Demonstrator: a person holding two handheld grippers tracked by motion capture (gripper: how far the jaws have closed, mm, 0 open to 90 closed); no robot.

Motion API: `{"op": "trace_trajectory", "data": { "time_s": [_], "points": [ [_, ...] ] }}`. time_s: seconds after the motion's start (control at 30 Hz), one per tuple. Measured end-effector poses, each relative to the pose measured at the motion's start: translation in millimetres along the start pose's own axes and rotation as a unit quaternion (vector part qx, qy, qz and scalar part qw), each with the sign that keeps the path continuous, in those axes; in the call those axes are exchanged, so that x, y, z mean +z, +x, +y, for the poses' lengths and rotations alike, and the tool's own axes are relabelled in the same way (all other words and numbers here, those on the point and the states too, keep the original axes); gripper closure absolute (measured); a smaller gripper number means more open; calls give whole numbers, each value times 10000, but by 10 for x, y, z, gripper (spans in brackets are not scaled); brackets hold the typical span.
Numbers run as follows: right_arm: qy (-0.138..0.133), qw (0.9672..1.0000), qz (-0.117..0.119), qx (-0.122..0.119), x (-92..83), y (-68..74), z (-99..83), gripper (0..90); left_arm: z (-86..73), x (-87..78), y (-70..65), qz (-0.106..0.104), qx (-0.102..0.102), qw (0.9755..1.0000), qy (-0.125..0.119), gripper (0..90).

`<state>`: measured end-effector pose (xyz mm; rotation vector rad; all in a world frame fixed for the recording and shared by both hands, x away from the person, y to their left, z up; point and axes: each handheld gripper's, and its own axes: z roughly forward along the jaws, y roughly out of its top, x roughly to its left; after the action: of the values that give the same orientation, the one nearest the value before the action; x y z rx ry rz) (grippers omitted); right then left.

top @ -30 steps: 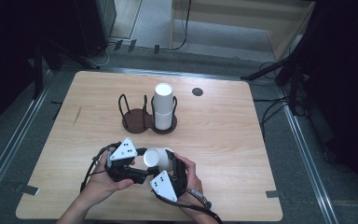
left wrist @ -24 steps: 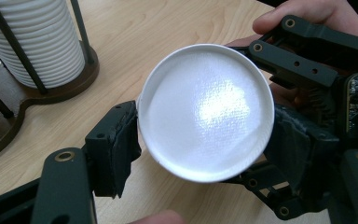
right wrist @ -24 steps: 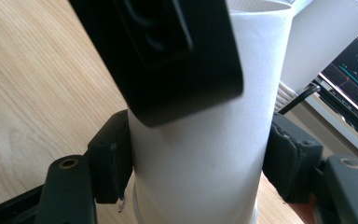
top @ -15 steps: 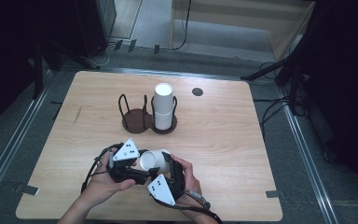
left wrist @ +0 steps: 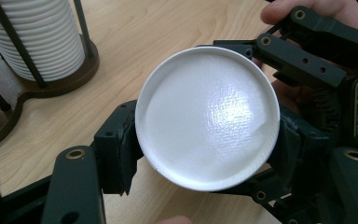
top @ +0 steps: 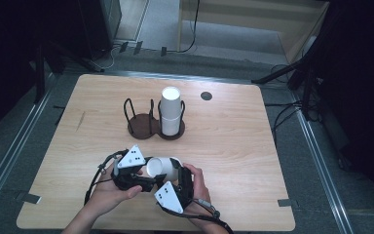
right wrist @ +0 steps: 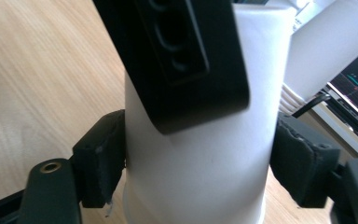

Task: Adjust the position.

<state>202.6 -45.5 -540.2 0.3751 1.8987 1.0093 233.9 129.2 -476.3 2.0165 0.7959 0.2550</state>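
A plain white paper cup [top: 161,167] lay on its side between both grippers near the table's near edge, its round flat bottom [left wrist: 207,116] smooth and slightly glossy. The left gripper [top: 143,181] had just closed and clamped the cup at its base; the right gripper [top: 179,176] had just been opening, its pads beside the cup's wall [right wrist: 200,154], one off it. The light wooden table [top: 233,136] stood on a grey floor. Farther off, a dark double holder [top: 141,126] carried a stack of white cups [top: 170,111] in its right ring.
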Motion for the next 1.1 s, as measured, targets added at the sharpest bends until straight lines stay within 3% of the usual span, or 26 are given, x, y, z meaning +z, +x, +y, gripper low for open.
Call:
{"op": "trace_trajectory", "data": {
  "time_s": [0.13,0.23,0.27,0.43,0.47,0.73,0.83,0.97,1.0,1.1],
  "points": [
    [38,10000,-47,51,-18,-32,21,201,-15,-22,36,227,-63,9996,-151,340],
    [19,9999,-86,82,-24,-51,34,180,-27,-32,43,349,38,9990,-259,343],
    [49,9998,-82,155,-32,-72,43,154,-39,-45,28,537,223,9975,-409,344],
    [69,9993,-107,342,-33,-113,50,129,-41,-75,42,667,211,9954,-648,344],
    [103,9991,-159,378,-36,-131,46,126,-49,-79,53,770,232,9946,-663,345],
    [36,9985,-167,513,-72,-183,50,124,-63,-95,88,750,106,9941,-783,344],
    [115,9977,-175,641,-64,-213,33,112,-72,-109,94,854,130,9921,-914,343],
    [198,9968,-314,704,-51,-244,11,103,-83,-144,136,774,-61,9905,-1134,342],
    [206,9968,-336,694,-52,-248,8,103,-91,-150,144,899,-54,9886,-1208,342],
    [216,9968,-403,659,-56,-261,0,103,-97,-160,180,1040,-136,9875,-1177,342]
  ]
}}
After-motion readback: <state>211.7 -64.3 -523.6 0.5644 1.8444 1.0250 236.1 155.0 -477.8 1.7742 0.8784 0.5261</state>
